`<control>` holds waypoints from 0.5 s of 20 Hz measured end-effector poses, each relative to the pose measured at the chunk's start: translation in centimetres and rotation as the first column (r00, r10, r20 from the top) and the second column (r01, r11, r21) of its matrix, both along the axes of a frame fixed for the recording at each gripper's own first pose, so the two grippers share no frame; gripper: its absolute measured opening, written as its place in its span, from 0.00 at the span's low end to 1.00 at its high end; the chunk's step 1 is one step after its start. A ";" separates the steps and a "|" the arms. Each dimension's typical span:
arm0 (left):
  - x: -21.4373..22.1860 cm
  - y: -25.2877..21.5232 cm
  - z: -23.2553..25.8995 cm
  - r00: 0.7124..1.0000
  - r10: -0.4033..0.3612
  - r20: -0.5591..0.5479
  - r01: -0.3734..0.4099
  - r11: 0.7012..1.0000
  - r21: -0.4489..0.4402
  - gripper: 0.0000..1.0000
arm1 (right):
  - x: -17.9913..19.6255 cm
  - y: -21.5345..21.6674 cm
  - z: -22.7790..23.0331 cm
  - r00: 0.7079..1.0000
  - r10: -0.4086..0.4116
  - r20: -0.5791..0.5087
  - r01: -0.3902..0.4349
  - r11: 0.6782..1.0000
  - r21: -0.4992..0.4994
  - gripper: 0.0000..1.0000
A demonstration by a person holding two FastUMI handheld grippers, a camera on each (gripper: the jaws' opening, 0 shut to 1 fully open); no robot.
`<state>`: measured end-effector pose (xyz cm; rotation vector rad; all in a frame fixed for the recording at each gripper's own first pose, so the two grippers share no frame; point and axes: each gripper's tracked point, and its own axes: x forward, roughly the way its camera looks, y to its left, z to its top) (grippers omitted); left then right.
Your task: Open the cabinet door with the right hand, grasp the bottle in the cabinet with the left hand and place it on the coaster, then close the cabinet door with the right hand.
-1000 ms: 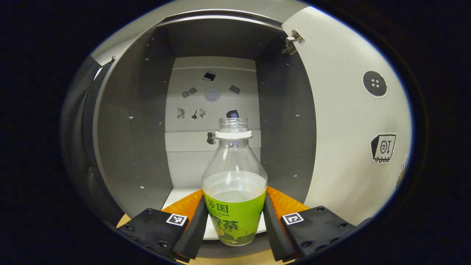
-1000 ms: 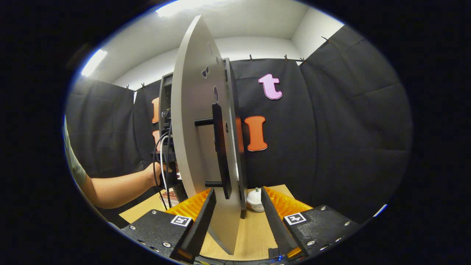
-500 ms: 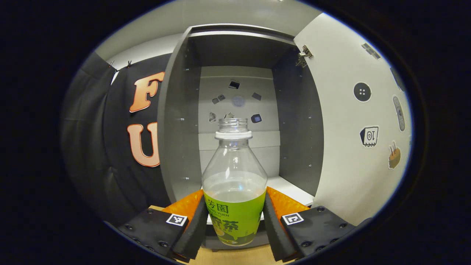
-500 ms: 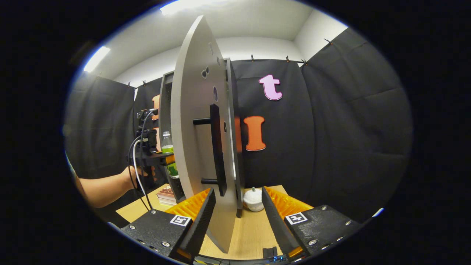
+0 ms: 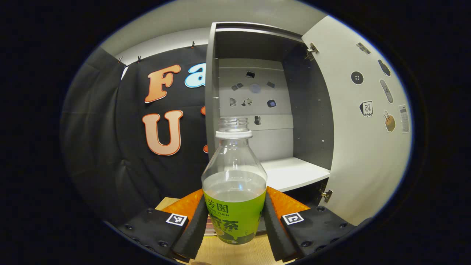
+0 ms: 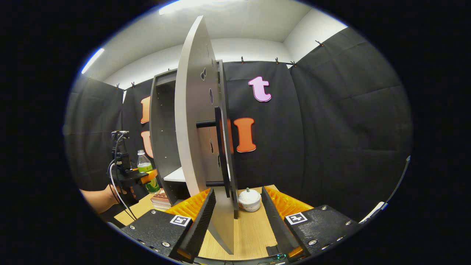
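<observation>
Between the fingers of the left claw [image 5: 234, 224], the bottle [image 5: 234, 191] stood upright and pinched, outside the cabinet [image 5: 257, 110]. The right claw [image 6: 235, 217] was spread around the open door's [image 6: 191, 121] edge (not pressing it).

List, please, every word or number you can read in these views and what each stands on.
Label on the bottle: printed characters, partly hidden by the fingers of the left gripper; not quotable as a whole.
Stickers on the cabinet door: too small to read.
Square markers on the gripper: patterns, no words.
</observation>
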<state>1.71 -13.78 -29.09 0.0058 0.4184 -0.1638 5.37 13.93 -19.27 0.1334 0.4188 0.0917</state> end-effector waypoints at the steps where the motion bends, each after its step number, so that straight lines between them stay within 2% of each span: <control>1: -0.3 1.0 -0.1 1.000 0.015 0.004 -0.015 1.000 -0.003 0.79 | 0.0 0.0 0.0 1.000 -0.006 -0.004 0.006 1.000 -0.003 0.78; 5: -1.1 3.6 -0.8 0.999 0.047 0.011 -0.047 0.999 0.004 0.77 | 0.1 -0.2 0.6 0.999 -0.042 -0.002 0.042 0.999 0.002 0.78; 10: -4.0 5.6 -4.0 0.998 0.060 -0.017 -0.059 0.997 0.044 0.77 | 0.3 -0.8 1.5 0.996 -0.086 0.020 0.086 0.996 -0.004 0.78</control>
